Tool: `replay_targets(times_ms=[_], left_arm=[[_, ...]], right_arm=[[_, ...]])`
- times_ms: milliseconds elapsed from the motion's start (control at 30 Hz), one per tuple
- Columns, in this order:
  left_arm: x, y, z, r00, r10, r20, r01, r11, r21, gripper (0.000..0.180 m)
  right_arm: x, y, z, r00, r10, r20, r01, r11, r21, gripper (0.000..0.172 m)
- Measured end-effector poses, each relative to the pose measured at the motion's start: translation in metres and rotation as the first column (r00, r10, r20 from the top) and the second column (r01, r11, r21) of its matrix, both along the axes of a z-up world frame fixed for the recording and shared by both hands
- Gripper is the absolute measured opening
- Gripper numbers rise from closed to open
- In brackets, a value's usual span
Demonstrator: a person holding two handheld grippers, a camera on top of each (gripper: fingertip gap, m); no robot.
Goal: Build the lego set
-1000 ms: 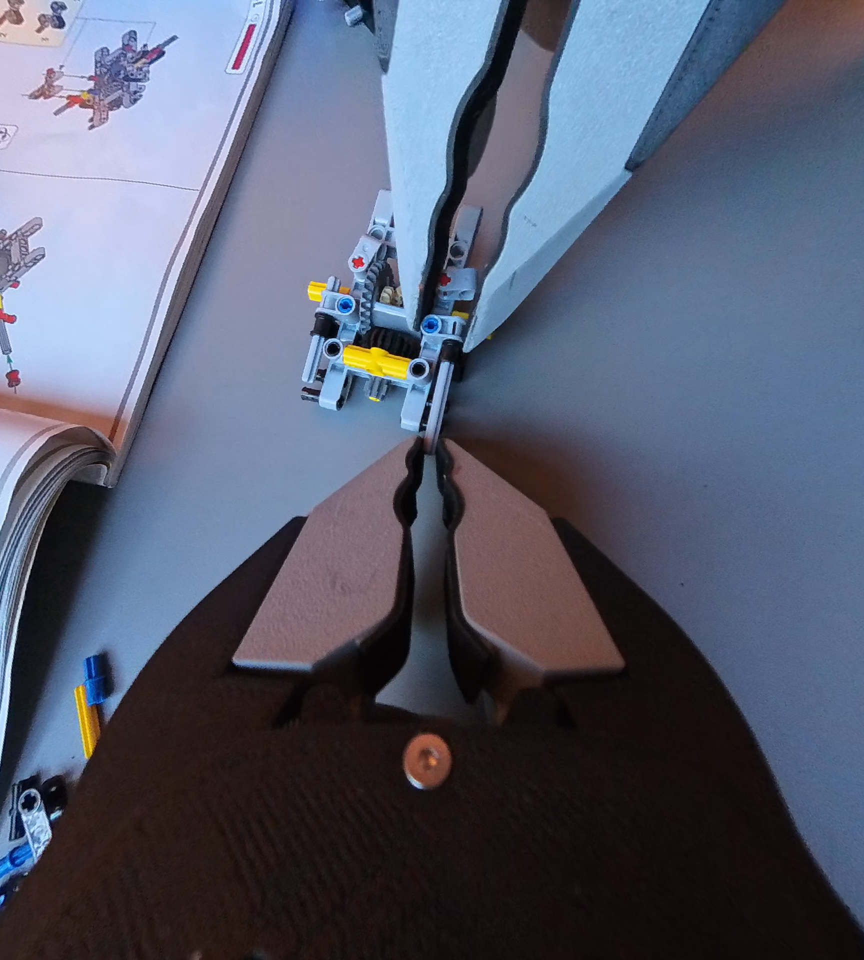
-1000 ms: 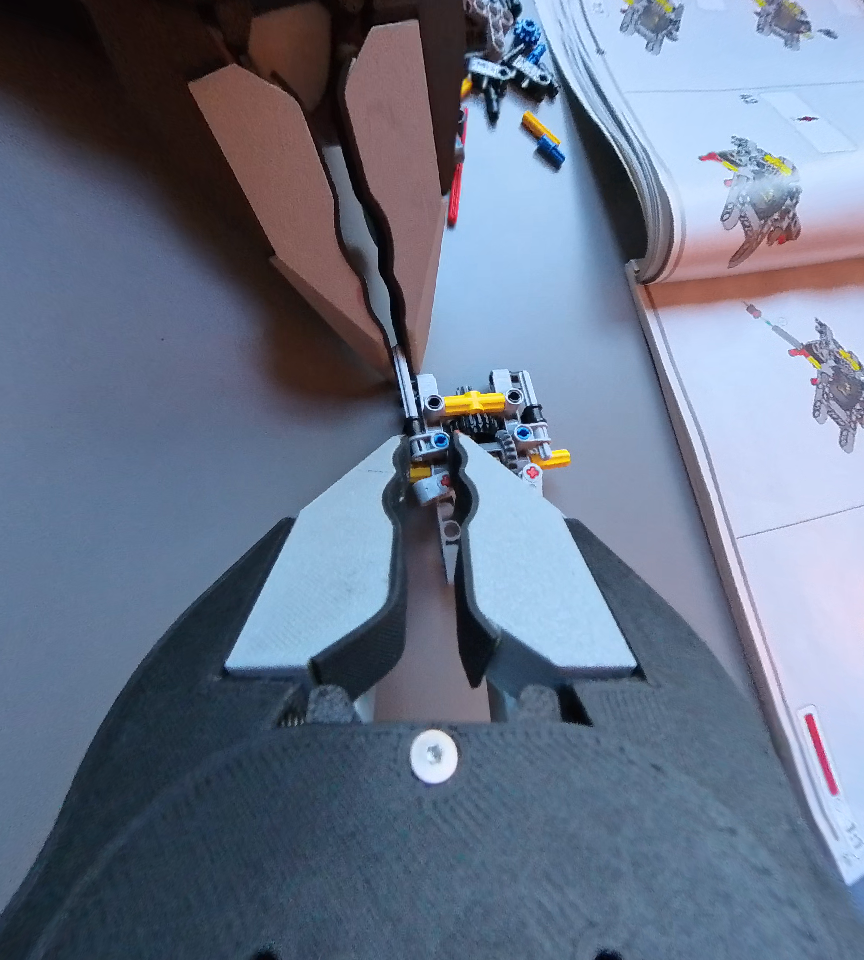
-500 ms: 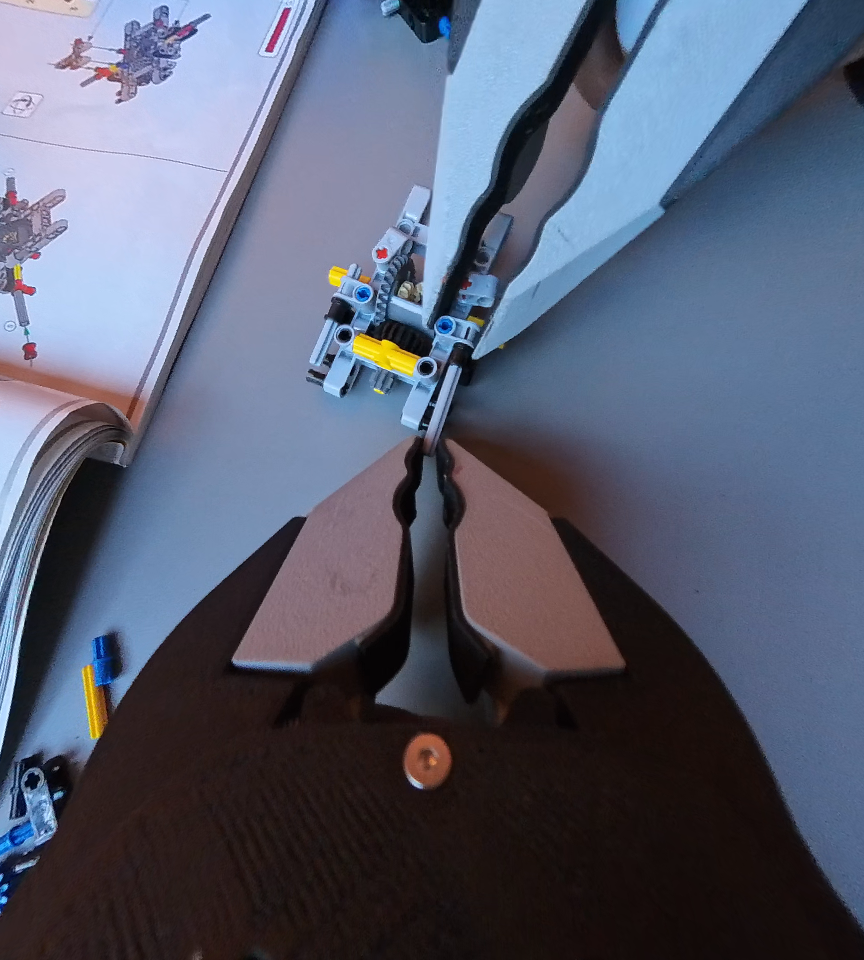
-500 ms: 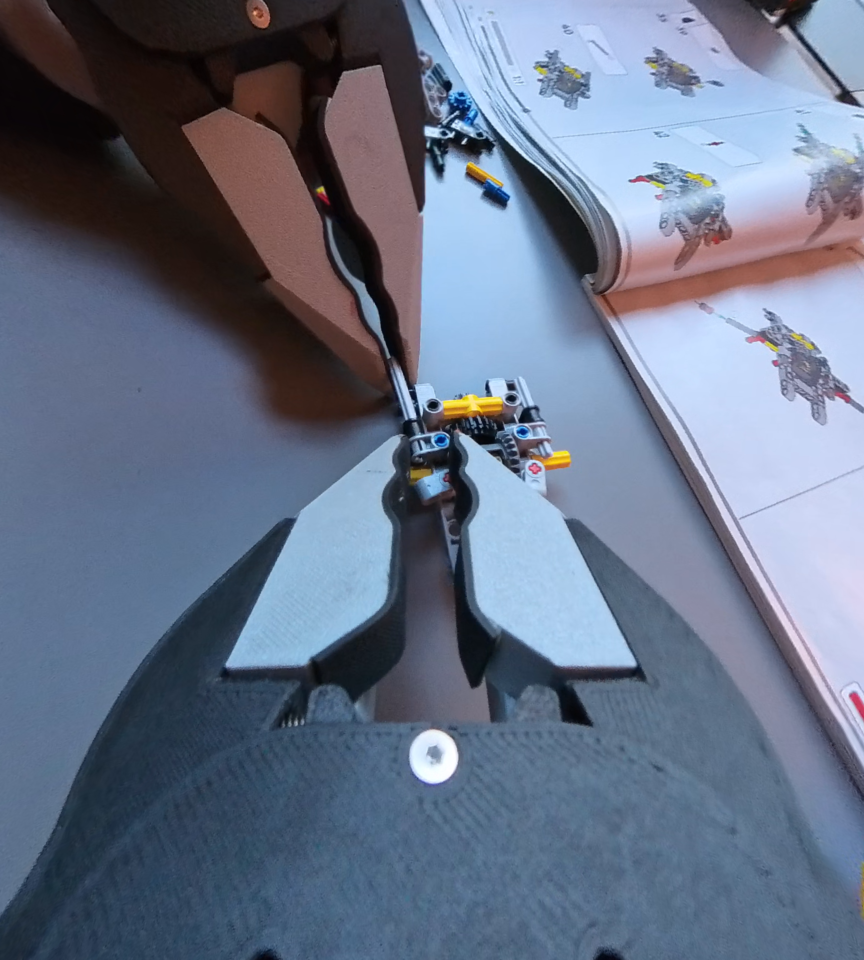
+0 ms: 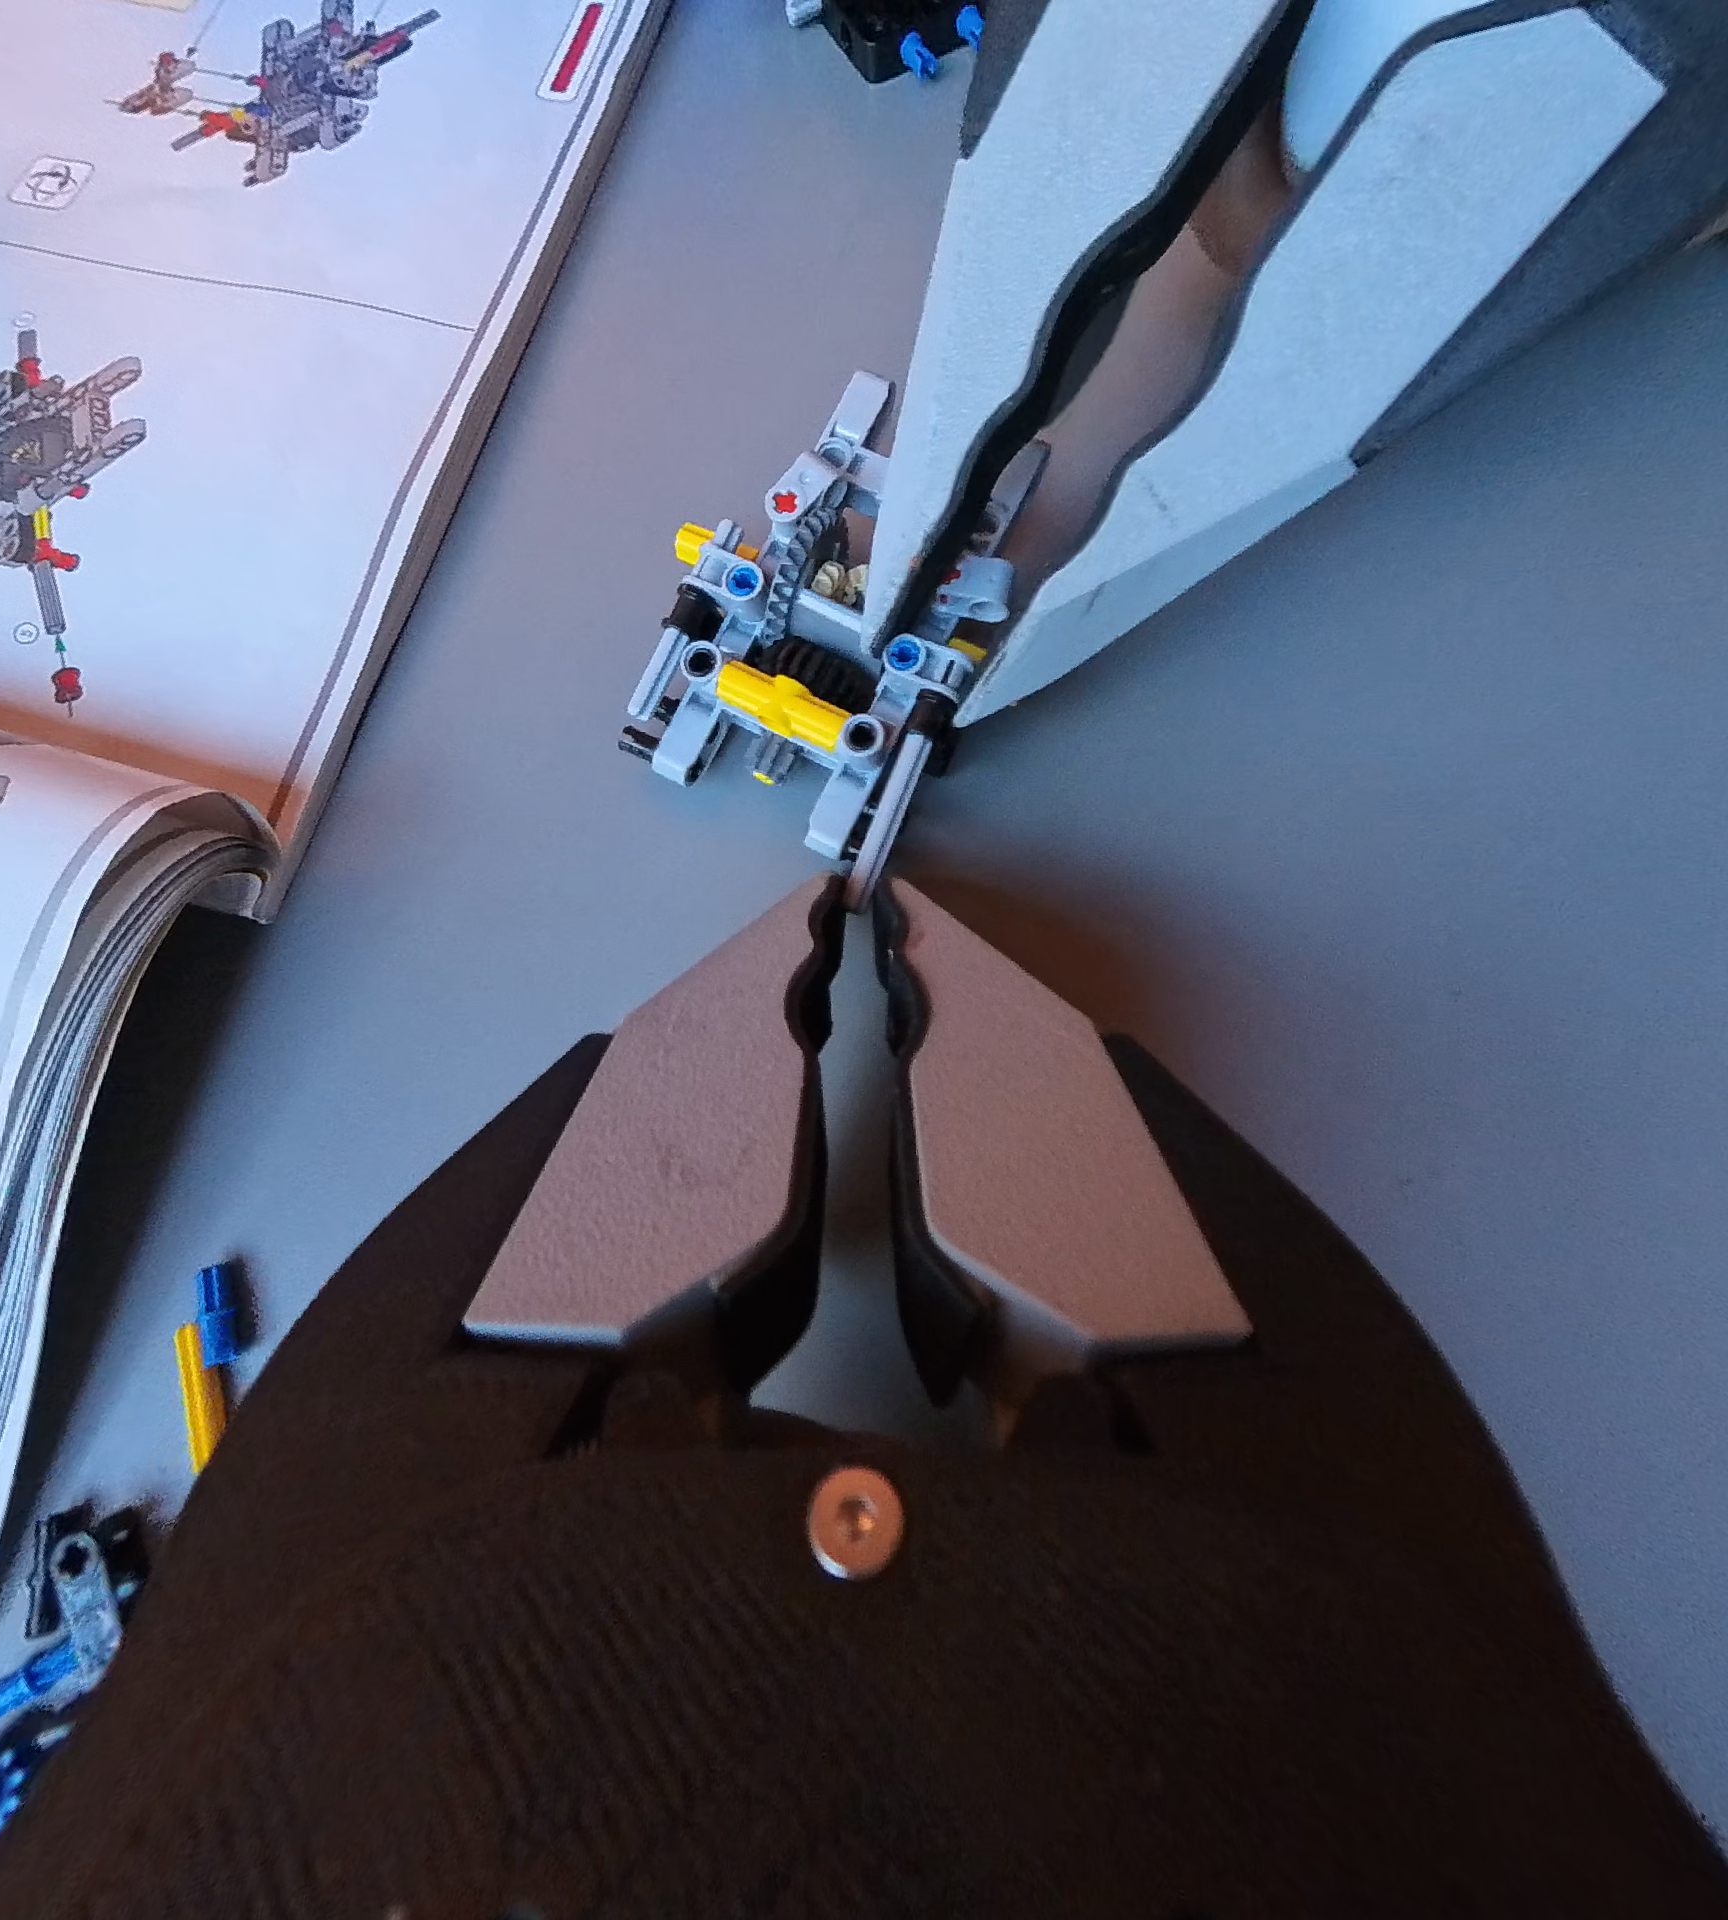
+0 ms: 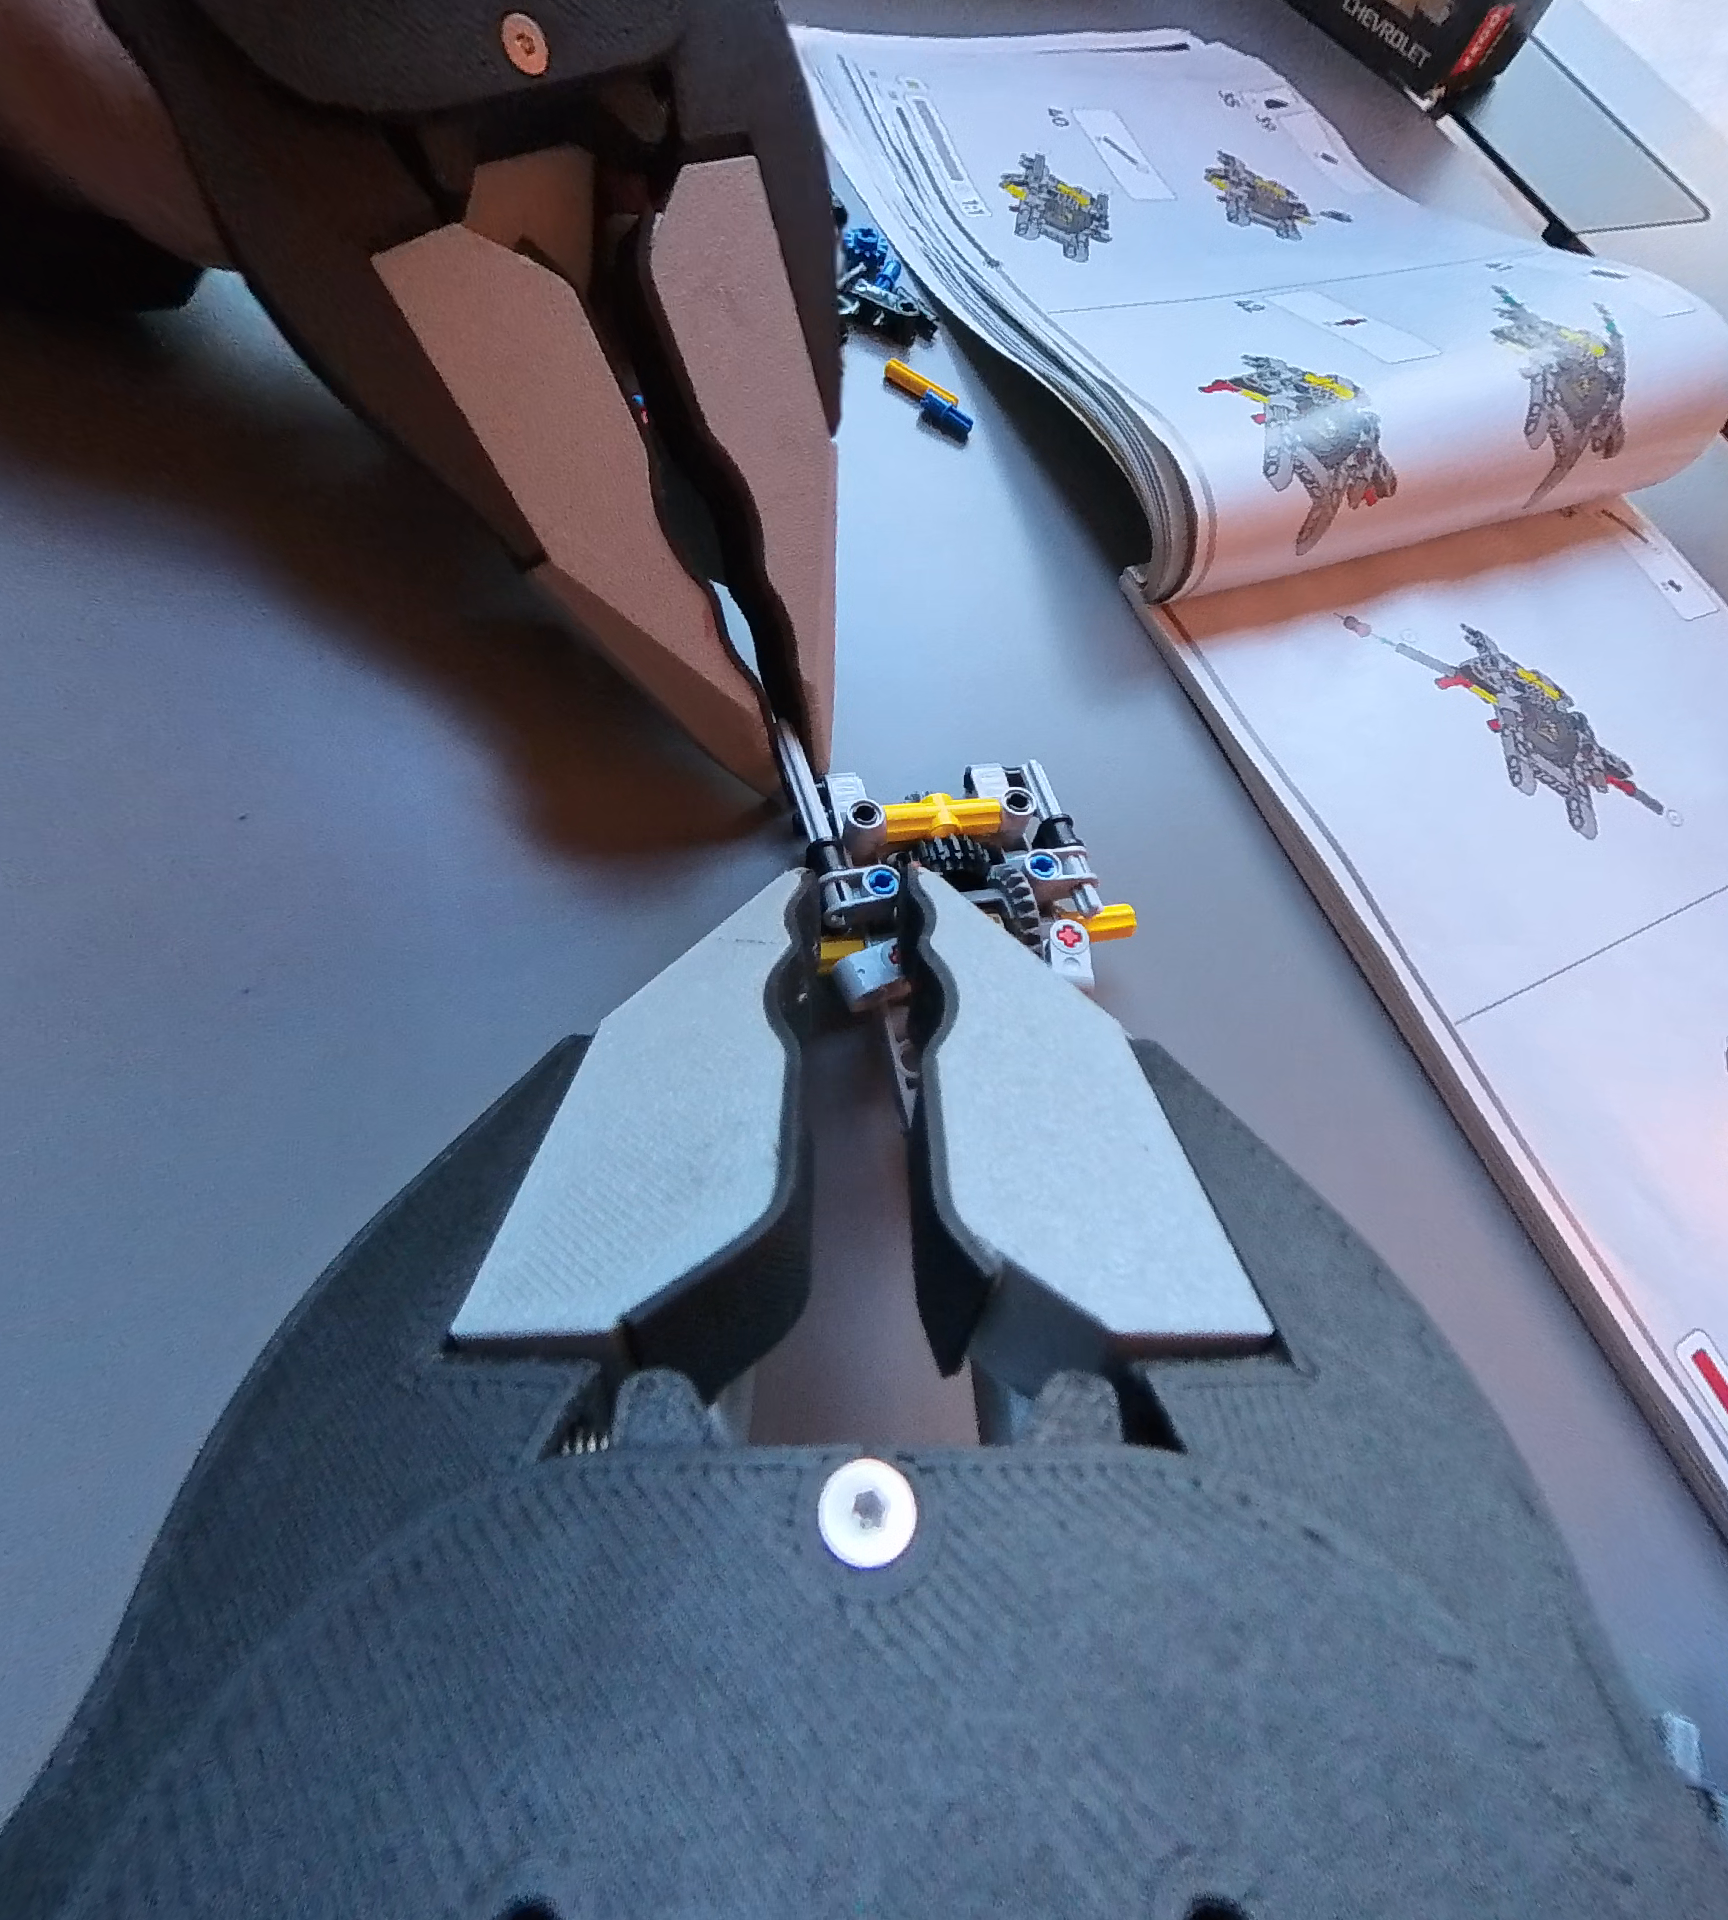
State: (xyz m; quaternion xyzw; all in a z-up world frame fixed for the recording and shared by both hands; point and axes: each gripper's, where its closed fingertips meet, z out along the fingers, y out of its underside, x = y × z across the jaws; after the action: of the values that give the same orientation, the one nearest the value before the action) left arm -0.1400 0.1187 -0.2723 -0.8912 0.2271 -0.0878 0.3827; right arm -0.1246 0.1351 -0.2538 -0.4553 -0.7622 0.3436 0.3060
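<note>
Brick assembly, a small grey build with a yellow cross-piece, black gears and blue pins, sat on the grey surface between your two grippers, just beside the open instruction booklet. Your left gripper had its brown fingers clenched on the tip of a thin light-grey beam running along the assembly's side, both tips pressed against it. Your right gripper came in from the opposite end, its grey fingers closed around a grey part of the assembly at its near edge, gripping it. Loose pieces lay near the booklet's curled pages: a yellow pin and a blue pin, plus a small heap of black, grey and blue bits by your left gripper's body
</note>
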Motion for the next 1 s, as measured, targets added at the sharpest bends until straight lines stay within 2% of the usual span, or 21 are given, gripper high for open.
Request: replay_targets(times_ms=[300, 467, 667, 1000], left_arm=[[0.003, -0.005, 0.0, 0.989, -0.129, -0.075, 0.131, 0.991, 0.024, 0.003], [0.01, -0.008, 0.0, 0.987, -0.137, -0.082, 0.139, 0.99, 0.018, 0.002], [0.013, -0.01, 0.001, 0.987, -0.143, -0.07, 0.145, 0.989, 0.024, 0.002], [0.015, -0.015, 0.0, 0.983, -0.171, -0.061, 0.172, 0.985, 0.014, 0.001]], right_arm=[[0.007, -0.008, 0.001, 0.984, 0.18, -0.006, -0.18, 0.984, -0.012, 0.013], [0.015, -0.013, 0.001, 0.966, 0.258, 0.013, -0.257, 0.965, -0.06, 0.022], [0.017, -0.009, 0.003, 0.963, 0.27, -0.005, -0.27, 0.962, -0.029, 0.011], [0.018, -0.01, 0.003, 0.957, 0.291, -0.004, -0.291, 0.956, -0.026, 0.01]])
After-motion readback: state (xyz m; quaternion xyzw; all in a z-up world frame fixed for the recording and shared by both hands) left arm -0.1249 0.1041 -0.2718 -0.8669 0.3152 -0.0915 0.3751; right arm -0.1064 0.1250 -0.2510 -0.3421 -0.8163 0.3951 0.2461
